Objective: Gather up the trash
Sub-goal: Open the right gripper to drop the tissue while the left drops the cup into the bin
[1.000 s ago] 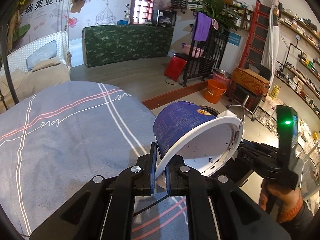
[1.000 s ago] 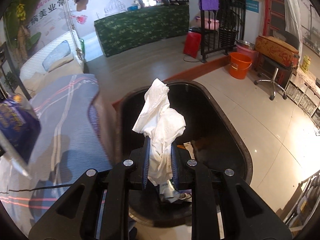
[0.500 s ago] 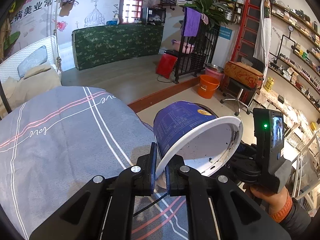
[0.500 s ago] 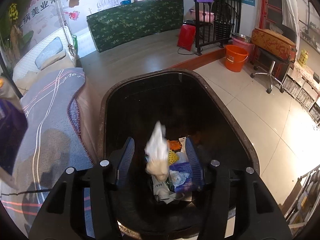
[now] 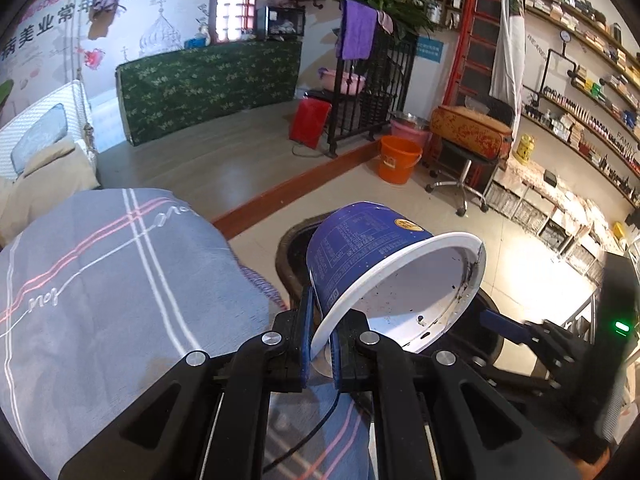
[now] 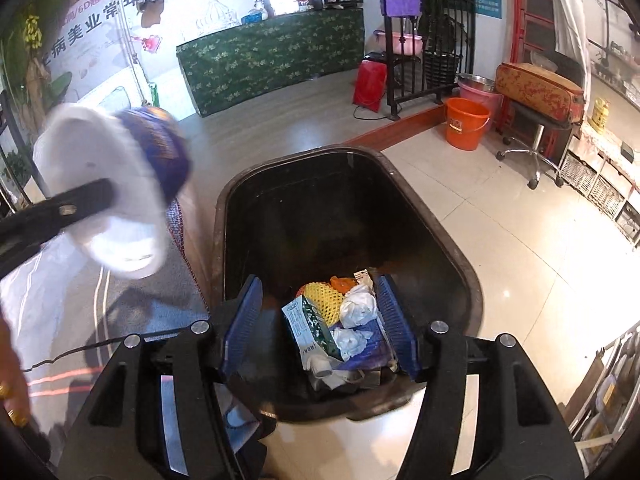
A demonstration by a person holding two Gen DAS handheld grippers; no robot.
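Observation:
My left gripper [image 5: 319,340] is shut on the rim of a blue and white paper noodle cup [image 5: 384,268], held tilted at the table's right edge beside the black trash bin [image 5: 288,256]. The cup also shows blurred in the right wrist view [image 6: 120,188]. My right gripper [image 6: 320,328] is open and empty above the black trash bin [image 6: 448,240]. Inside the bin lie a crumpled white tissue [image 6: 358,308], a green and white carton [image 6: 310,326] and a yellow foam net [image 6: 322,300].
The table carries a grey cloth [image 5: 100,280] with white and pink stripes, left of the bin. An orange bucket [image 6: 466,122], a swivel stool [image 6: 532,128] and a black metal rack [image 6: 424,60] stand on the tiled floor beyond. Shelves [image 5: 580,100] line the right wall.
My right gripper opened and the white tissue dropped into the bin. My left gripper carried the cup rightward towards the bin.

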